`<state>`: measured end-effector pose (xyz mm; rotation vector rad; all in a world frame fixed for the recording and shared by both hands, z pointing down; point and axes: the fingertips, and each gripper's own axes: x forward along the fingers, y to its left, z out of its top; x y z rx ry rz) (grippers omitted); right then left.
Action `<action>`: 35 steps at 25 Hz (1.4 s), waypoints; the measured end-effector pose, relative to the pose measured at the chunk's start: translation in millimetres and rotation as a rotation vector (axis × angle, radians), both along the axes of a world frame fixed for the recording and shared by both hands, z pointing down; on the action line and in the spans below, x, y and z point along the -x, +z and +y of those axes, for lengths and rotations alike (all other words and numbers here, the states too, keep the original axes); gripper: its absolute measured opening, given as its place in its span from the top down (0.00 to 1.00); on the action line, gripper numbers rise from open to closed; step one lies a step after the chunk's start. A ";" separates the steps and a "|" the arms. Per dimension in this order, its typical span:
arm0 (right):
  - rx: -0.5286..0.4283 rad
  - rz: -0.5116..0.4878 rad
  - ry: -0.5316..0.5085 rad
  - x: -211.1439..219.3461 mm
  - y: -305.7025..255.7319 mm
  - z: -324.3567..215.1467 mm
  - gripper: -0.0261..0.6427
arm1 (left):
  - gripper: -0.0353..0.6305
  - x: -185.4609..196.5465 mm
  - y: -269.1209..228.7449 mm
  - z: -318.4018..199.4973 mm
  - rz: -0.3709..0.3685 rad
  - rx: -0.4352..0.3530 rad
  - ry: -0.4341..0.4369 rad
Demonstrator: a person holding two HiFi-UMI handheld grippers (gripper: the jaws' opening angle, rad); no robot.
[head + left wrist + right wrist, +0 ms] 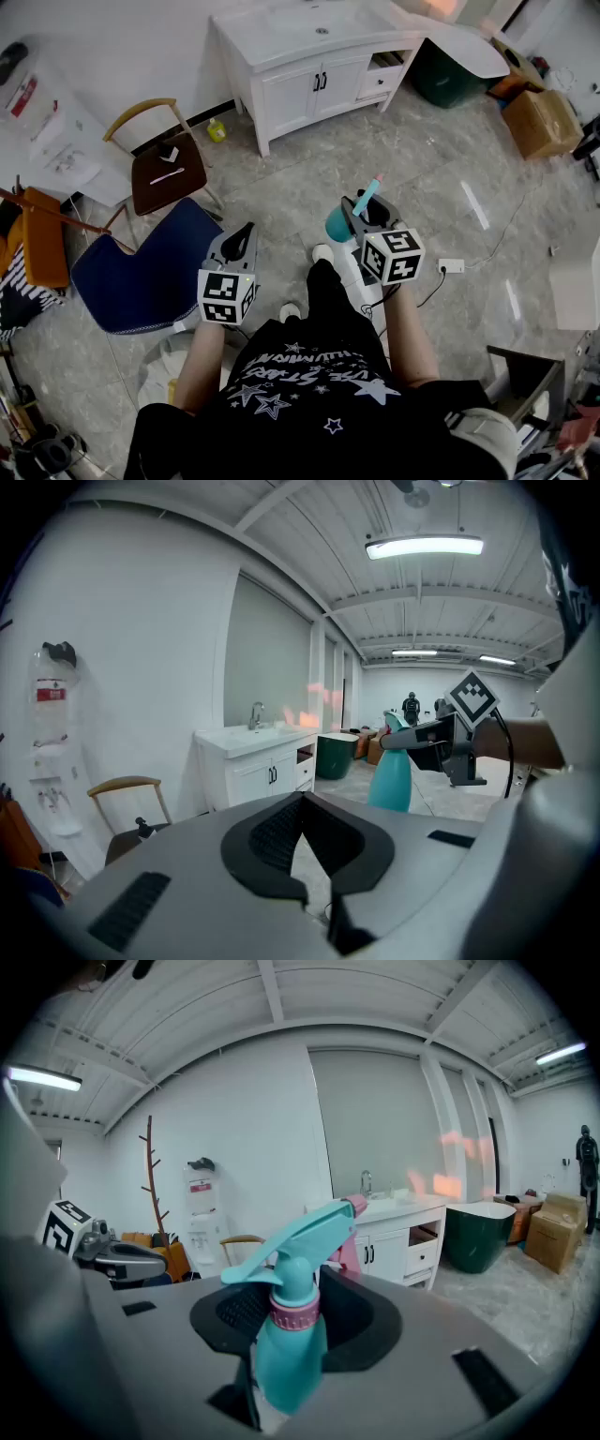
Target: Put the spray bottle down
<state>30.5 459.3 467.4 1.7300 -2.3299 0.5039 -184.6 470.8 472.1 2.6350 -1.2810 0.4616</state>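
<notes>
A teal spray bottle (338, 223) with a pink collar and pink nozzle tip stands upright in my right gripper (362, 210), held in the air above the grey floor. In the right gripper view the bottle (289, 1346) fills the gap between the black pads, and the jaws are shut on its neck and shoulder. From the left gripper view the same bottle (391, 780) hangs under the right gripper (441, 747). My left gripper (238, 242) is to the left at about the same height, its jaws (305, 847) together with nothing between them.
A white vanity cabinet (309, 70) with a sink stands ahead, a dark green tub (448, 77) and cardboard boxes (542, 122) to its right. A wooden chair (165, 165) and a blue seat (145, 262) are on the left. A white power strip (451, 265) lies on the floor.
</notes>
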 end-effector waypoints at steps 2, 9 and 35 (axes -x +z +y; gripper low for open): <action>-0.003 0.001 0.003 0.3 -1.0 4.7 0.72 | 0.92 0.9 -0.3 5.2 -0.002 -0.001 0.002; 0.003 0.008 0.004 3.7 2.0 16.3 0.72 | 0.92 -0.9 3.9 17.6 -0.015 -0.002 0.028; -0.033 -0.047 -0.058 -90.8 -11.5 -183.5 0.72 | 0.92 -85.7 -7.3 -161.2 -0.007 0.025 -0.083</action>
